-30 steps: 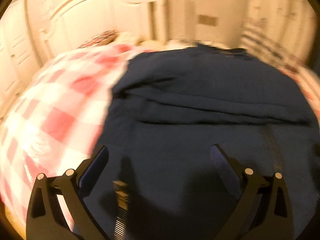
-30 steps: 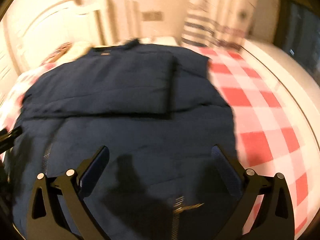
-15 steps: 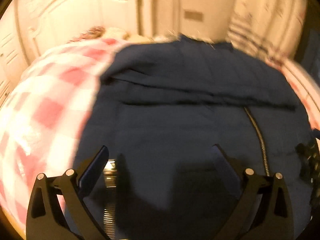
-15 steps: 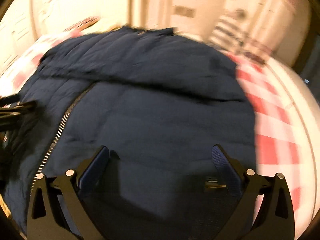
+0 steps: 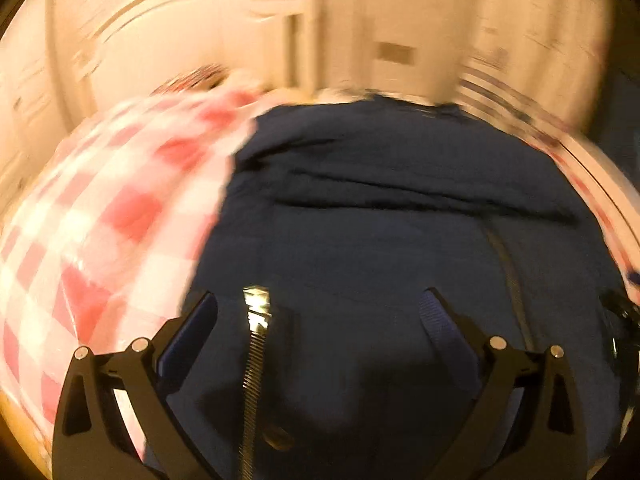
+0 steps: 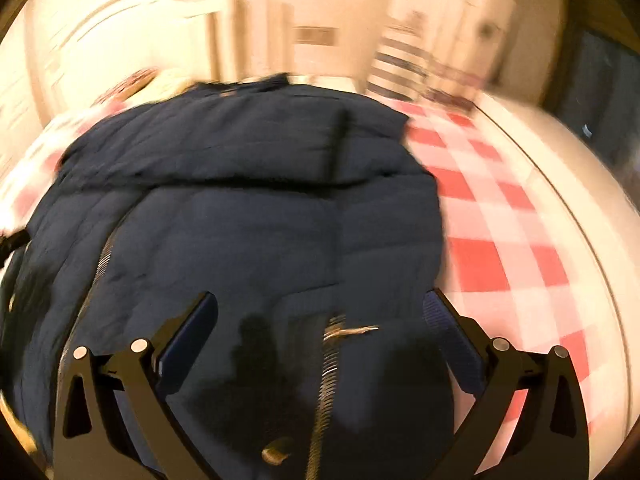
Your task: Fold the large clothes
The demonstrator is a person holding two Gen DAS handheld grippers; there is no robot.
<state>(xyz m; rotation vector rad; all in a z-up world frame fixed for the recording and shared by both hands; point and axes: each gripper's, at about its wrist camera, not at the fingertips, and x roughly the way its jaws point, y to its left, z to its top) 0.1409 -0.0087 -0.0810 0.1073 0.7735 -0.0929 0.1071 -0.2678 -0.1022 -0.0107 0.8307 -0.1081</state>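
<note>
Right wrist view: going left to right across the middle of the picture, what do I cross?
Sliver of checked bedspread → navy quilted jacket with its zipper near the left side → red-and-white checked bedspread → plain white bed edge.

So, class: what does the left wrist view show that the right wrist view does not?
Only the left wrist view shows the checked cover's wide spread on the jacket's left side. Only the right wrist view shows the plain white bed edge and the dark window. Both share the navy jacket, a metal zipper, the headboard and open fingers above the fabric.
</note>
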